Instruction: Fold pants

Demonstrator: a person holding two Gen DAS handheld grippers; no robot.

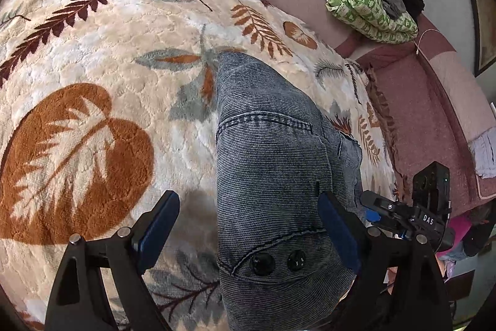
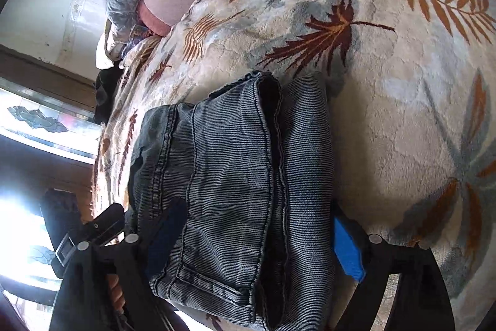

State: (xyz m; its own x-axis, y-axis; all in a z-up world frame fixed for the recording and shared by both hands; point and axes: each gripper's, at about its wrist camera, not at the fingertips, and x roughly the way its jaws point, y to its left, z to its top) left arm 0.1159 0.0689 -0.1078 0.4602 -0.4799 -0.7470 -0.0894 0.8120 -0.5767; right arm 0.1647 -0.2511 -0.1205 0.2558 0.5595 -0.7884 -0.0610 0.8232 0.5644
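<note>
Bed blanket (image 1: 93, 58), leaf-printed and plush, gives the broad flat base for folding. Pants (image 1: 272, 145) lie on it already doubled, running from 6 toward 12 o'clock. Left gripper (image 1: 248, 231) straddles their near end by the buttons, jaws wide, gripping nothing. Right gripper (image 2: 257, 241) likewise brackets the hem end, jaws spread, apparently ready to pinch.

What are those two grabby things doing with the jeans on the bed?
A person is folding a pair of grey-blue jeans on a leaf-patterned blanket spread over a bed. They hold a gripper in each hand. The left gripper is open near the end with the two dark buttons. The right gripper is open around the other end. Neither is squeezing the jeans. A green cloth bundle sits further back.
</note>
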